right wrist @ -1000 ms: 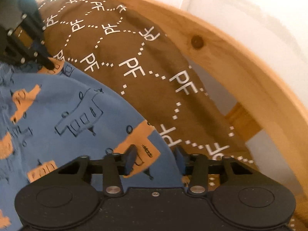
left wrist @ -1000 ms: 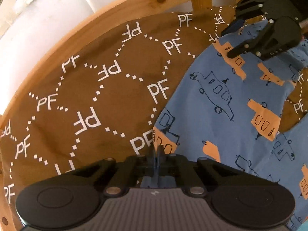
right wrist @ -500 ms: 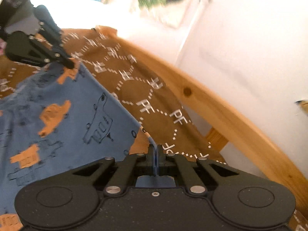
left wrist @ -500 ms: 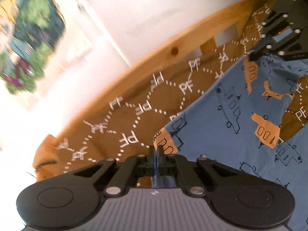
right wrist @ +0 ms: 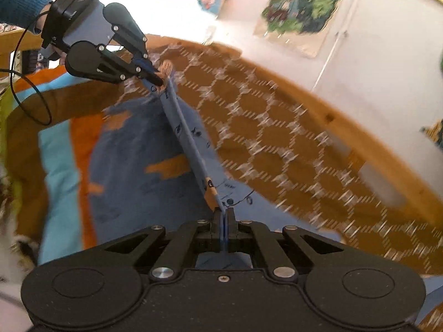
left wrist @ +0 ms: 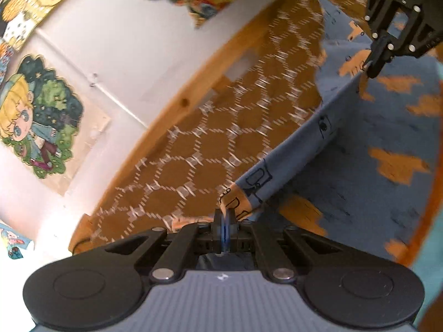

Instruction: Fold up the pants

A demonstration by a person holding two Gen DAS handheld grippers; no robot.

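The pants (left wrist: 368,127) are blue with orange and outlined vehicle prints. They hang lifted above a brown patterned bedspread (left wrist: 199,149). My left gripper (left wrist: 224,215) is shut on one corner of the pants' edge. My right gripper (right wrist: 223,215) is shut on the other corner. The edge is stretched taut between them (right wrist: 191,144). The right gripper also shows in the left wrist view (left wrist: 372,69), and the left gripper in the right wrist view (right wrist: 157,78). The rest of the pants (right wrist: 133,171) drapes down onto the bed.
A curved wooden bed rail (left wrist: 177,105) borders the bedspread (right wrist: 290,138), with a white wall and cartoon posters (left wrist: 30,116) behind. An orange and light blue blanket (right wrist: 61,149) lies at the left in the right wrist view.
The right gripper closed on the pants' edge. Both grippers rose from the bed, lifting the edge and pulling it taut; the views now tilt up toward the wall.
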